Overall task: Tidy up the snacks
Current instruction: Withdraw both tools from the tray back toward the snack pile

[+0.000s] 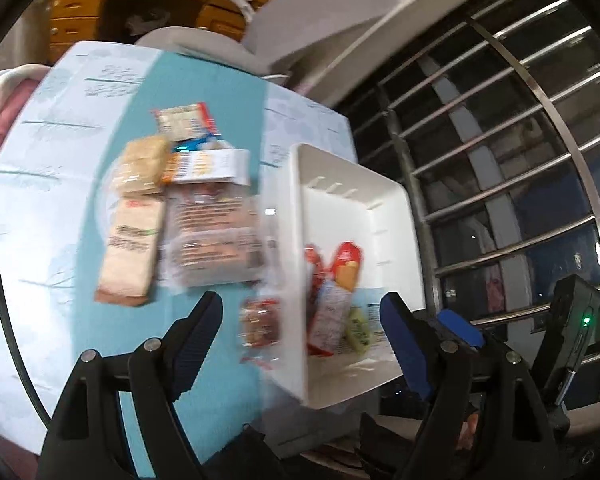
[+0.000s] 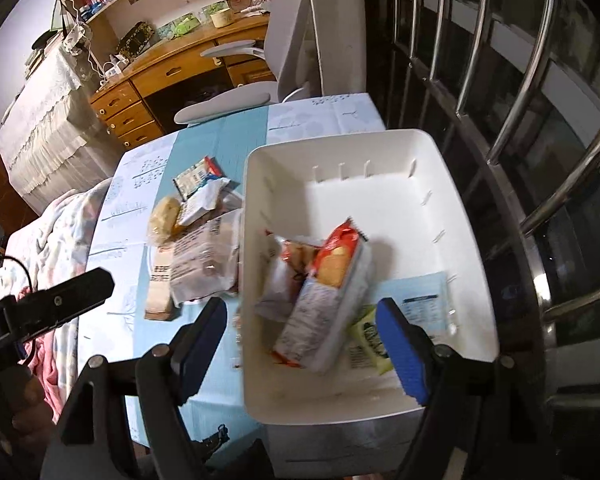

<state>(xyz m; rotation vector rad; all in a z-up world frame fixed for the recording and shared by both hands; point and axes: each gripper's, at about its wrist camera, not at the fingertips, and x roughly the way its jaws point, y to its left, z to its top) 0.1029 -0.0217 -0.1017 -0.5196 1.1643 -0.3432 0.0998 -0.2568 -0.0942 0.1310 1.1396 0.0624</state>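
A white plastic bin [image 2: 452,216] stands at the right edge of the table and holds several snack packs, among them a red biscuit pack [image 2: 332,276] and a green pack [image 2: 366,340]. It also shows in the left wrist view [image 1: 384,208]. A pile of snack packs [image 1: 188,216] lies on the blue tablecloth left of the bin, seen too in the right wrist view [image 2: 196,248]. A small red pack [image 1: 260,320] appears beside the bin's near wall, blurred. My left gripper [image 1: 300,344] is open and empty above the table. My right gripper [image 2: 300,344] is open and empty above the bin.
A metal window grille [image 2: 520,120] runs along the right. A grey office chair [image 2: 260,80] and a wooden desk [image 2: 172,76] stand beyond the table. A blanket [image 2: 60,240] lies at the table's left. The left gripper's body [image 2: 52,304] shows at left.
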